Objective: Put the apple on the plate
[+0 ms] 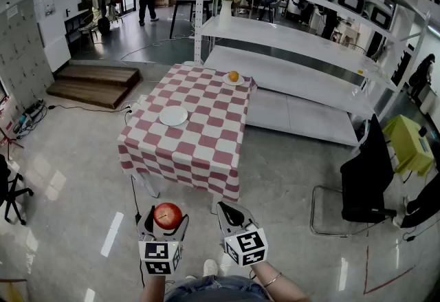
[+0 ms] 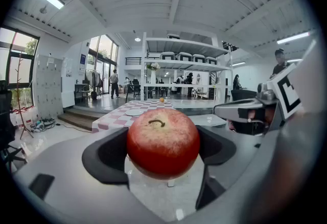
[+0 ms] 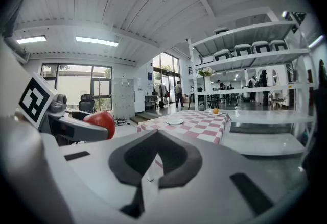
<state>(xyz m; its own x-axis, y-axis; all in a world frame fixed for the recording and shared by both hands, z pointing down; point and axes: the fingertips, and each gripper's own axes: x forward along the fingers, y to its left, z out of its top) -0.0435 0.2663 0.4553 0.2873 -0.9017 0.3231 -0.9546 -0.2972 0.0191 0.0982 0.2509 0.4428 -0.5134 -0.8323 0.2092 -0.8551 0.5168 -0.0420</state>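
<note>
Since the apple [image 1: 168, 214] is pinched only at its sides by the left gripper [image 2: 162, 145], well short of the table [image 1: 206, 149], it could be dropped to the floor if the hold were loosened on the way. The wrong dish could also be chosen: the empty plate [image 1: 173, 115] is judged the target, not the far plate [image 1: 226, 80] with the orange [image 1: 234, 76]. The right gripper [image 3: 154, 160] is pressed together, empty.
</note>
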